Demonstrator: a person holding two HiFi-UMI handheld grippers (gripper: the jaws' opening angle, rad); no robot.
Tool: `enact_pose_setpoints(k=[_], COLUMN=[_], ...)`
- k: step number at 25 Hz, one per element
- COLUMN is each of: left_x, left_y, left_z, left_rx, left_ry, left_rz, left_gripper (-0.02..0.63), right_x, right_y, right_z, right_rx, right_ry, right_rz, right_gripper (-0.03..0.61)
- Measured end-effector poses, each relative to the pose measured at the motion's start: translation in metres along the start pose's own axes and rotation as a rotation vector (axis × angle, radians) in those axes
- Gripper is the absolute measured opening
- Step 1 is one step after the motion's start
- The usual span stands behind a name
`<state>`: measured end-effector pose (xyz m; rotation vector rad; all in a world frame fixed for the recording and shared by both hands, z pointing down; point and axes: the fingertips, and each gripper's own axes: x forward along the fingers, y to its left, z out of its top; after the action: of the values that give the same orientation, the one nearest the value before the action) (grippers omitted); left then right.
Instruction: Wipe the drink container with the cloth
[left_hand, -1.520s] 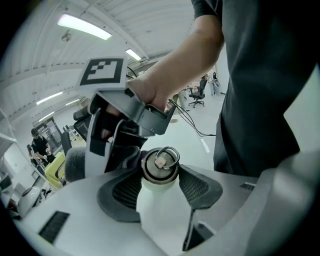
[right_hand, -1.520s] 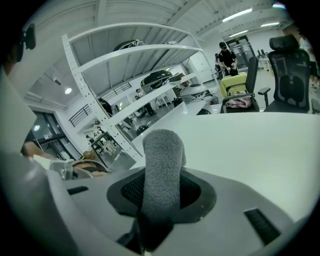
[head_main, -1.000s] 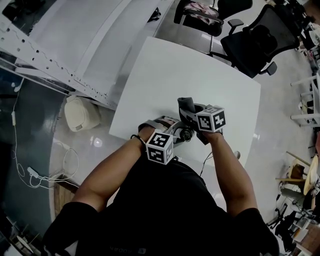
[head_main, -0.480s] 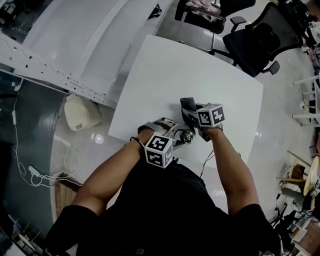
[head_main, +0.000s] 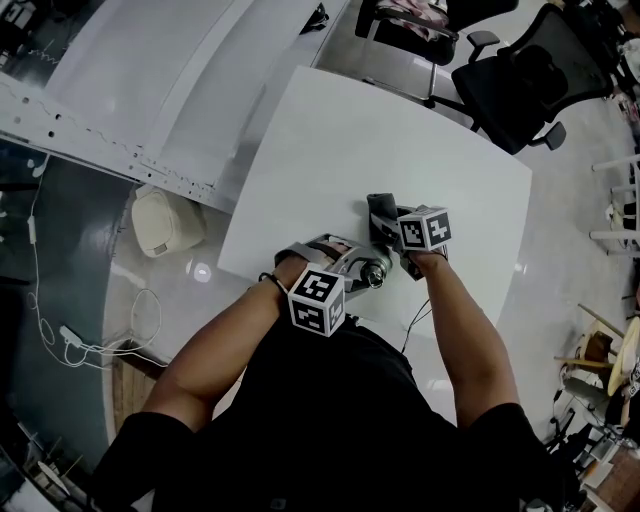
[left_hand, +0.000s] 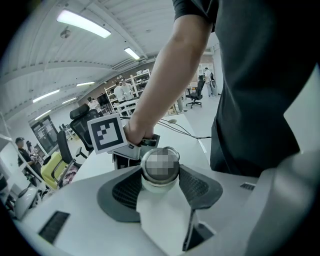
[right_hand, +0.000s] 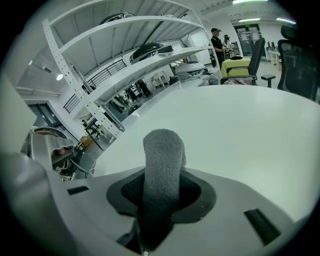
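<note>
Container (left_hand: 160, 169) is clamped in left gripper (head_main: 354, 268) over tabletop's (head_main: 400, 140) near edge, likely steadied for wiping. Cloth (right_hand: 162, 162) is pinched in right gripper (head_main: 392, 228), just beside.

Over the near edge of the white table (head_main: 400, 130), the left gripper (head_main: 355, 268) held a metal drink container (head_main: 375, 270) just beside the grey cloth (head_main: 380, 210) clamped in the right gripper (head_main: 392, 230).

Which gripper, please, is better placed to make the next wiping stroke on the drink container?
Right. The right gripper has its jaws shut on the grey cloth, near the drink container, which the left gripper clamps.
</note>
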<state>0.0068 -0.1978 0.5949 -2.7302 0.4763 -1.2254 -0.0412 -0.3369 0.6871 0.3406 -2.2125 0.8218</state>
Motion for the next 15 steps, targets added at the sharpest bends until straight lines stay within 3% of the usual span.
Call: enact_pose_setpoints(k=[8,15], left_x=[0.004,0.011], left_y=[0.002,0.009], left_z=[0.002,0.006], left_rx=[-0.026,-0.132], left_ry=[-0.007,-0.053], left_rz=[-0.011,-0.009], left_gripper=[0.242,0.242], right_x=[-0.025,-0.077], right_y=[0.000,0.010], right_z=[0.011,0.031], right_rx=[0.010,0.067], right_ry=[-0.076,-0.251], right_rz=[-0.016,-0.028], right_gripper=[0.112,0.112])
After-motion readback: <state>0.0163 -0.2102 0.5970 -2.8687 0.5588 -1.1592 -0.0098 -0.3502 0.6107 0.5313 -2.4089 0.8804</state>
